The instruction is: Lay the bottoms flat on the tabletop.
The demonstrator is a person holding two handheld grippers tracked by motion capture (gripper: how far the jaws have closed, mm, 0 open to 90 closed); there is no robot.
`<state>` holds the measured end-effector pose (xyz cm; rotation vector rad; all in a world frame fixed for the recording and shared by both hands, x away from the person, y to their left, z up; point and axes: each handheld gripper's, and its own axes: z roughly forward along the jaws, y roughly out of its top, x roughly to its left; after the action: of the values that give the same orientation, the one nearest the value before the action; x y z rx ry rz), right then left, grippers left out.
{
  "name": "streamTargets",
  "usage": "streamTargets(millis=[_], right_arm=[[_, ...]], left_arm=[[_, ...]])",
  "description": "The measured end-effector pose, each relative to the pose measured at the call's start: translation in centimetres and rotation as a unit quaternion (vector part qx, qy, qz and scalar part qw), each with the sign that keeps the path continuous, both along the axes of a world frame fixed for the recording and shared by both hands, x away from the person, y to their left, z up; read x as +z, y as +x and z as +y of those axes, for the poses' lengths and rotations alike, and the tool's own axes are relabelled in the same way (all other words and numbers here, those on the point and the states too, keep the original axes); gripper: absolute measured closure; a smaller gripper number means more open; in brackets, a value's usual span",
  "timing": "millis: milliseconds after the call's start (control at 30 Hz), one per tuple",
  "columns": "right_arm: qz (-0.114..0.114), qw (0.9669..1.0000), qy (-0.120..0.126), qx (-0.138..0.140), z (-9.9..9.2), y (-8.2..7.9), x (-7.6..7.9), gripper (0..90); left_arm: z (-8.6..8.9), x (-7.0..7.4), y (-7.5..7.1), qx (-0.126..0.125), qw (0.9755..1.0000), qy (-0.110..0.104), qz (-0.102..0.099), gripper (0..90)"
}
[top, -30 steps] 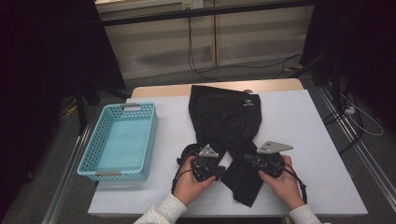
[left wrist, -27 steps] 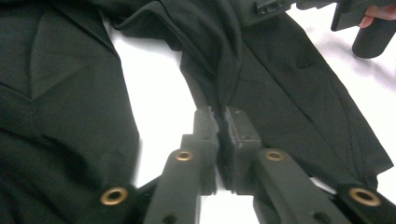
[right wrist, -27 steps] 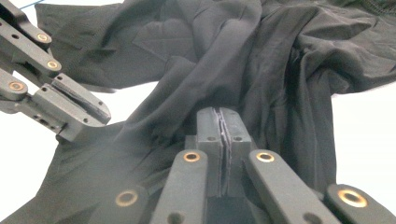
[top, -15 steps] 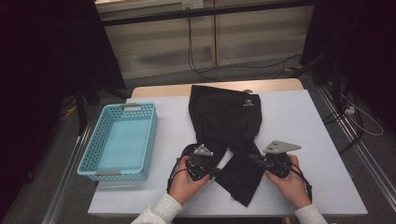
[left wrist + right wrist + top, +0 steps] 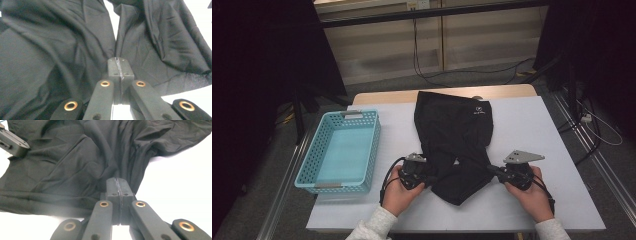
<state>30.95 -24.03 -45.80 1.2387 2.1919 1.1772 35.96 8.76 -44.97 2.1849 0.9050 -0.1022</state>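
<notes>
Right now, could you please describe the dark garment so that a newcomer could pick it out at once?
On the white rectangular table, to the right of the light blue perforated plastic basket, lies the black fabric garment. It runs from the far edge towards the person. It alone is soft, creased cloth, with a small white logo near its top.

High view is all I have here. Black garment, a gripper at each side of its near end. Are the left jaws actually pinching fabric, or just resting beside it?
Observer: Pinching. In the left gripper view the left gripper has its jaws fully together, with a fold of the black garment running into the tips.
Operator: And the right one?
Observer: Same. In the right gripper view the right gripper is shut on a bunched ridge of cloth.
Operator: Can either camera see the other gripper?
Observer: Yes, the right gripper view catches the tip of the left gripper at its upper left corner, against the garment's edge.
</notes>
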Motion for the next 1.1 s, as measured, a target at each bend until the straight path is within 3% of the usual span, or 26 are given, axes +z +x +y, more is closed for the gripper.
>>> streamTargets(millis=[367,633,767,1100], right_arm=[[-0.003,0.9998,-0.018,0.001,0.2,-0.4,0.0,85.9],[-0.012,0.9998,-0.015,-0.010,0.2,-0.5,0.2,68.4],[-0.019,0.9995,-0.016,-0.019,0.2,-0.5,0.3,58.2],[-0.022,0.9985,-0.024,-0.045,-0.4,-1.1,0.2,43.4]], left_arm=[[0.1,0.2,-0.1,-0.001,1.0000,-0.001,-0.003,89.1],[-1.4,1.0,-0.4,-0.020,0.9990,-0.031,-0.023,53.3],[-2.3,0.7,-0.7,-0.035,0.9987,-0.033,-0.020,50.3],[-5.3,-0.2,-1.2,-0.065,0.9972,-0.036,-0.010,46.3]])
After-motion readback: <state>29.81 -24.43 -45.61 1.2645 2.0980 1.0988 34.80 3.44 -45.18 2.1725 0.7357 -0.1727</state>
